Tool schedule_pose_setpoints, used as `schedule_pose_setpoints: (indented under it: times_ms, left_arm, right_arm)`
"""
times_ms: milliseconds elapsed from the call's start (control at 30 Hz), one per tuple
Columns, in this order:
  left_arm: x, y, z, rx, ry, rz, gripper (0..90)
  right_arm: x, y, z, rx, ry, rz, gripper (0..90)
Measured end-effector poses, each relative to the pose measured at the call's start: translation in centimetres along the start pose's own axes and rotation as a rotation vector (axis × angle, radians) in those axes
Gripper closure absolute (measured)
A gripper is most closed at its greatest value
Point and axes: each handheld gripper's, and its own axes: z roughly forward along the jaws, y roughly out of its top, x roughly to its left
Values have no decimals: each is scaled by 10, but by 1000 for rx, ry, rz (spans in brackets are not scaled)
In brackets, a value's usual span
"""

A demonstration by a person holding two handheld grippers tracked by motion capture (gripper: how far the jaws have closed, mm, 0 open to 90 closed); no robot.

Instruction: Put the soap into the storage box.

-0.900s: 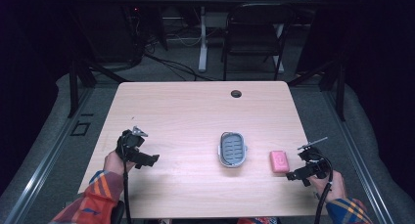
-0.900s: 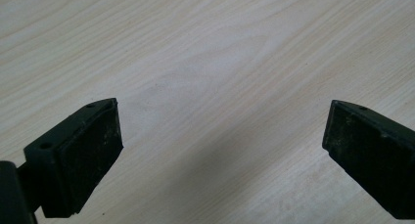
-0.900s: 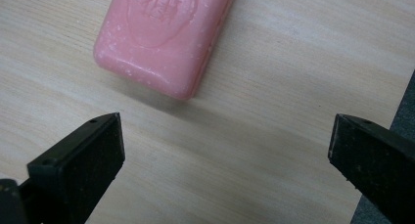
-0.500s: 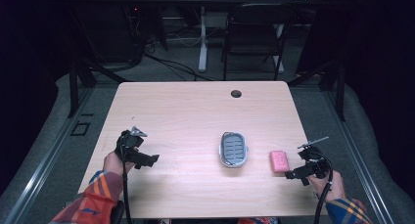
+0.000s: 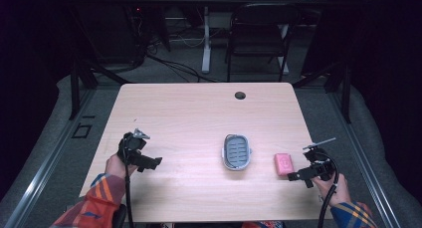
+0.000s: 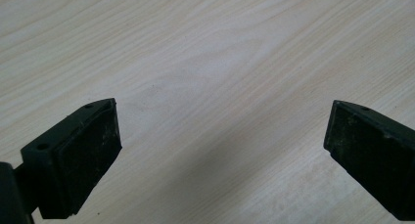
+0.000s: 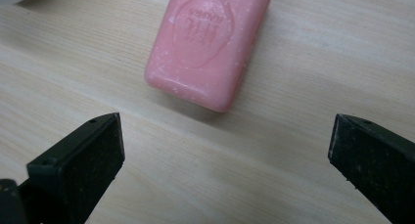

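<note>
A pale wooden table (image 5: 199, 118) takes up most of the space, with a round cable hole (image 5: 240, 95) near its far edge. A person's forearms in plaid sleeves (image 5: 97, 200) come in from the near side, each hand carrying a gripper.

The left gripper (image 5: 144, 163) hovers low over bare wood at the near left of the table. In its own view the two black jaws stand wide apart with nothing between them, just wood grain ahead.

The right gripper (image 5: 297, 176) sits at the near right, and its jaws are likewise spread wide, gripping nothing. Just ahead of those jaws, slightly toward the left jaw's side in the right gripper view, lies a pink bar of soap (image 7: 208, 45), flat on the wood and clear of both pads. It has an oval stamp with lettering on its top face.

Beyond the soap from the right gripper, between the two grippers, a grey soap dish (image 5: 236, 151) with a slotted floor rests on the table, near the bar but not touching it.
</note>
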Motion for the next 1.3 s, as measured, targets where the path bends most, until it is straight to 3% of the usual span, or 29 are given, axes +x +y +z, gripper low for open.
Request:
schedule_pose_setpoints:
  times_ms: [500,933,1300]
  left_arm:
    - [0,0,0,5,-9,-5,2]
    - [0,1,1,6,0,-1,2]
    - [0,1,1,8,-3,1,2]
  right_arm:
    - [11,12,-1,3,46,0,0]
    - [12,24,0,-9,5,29,0]
    - [22,40,11,28,-24,19,0]
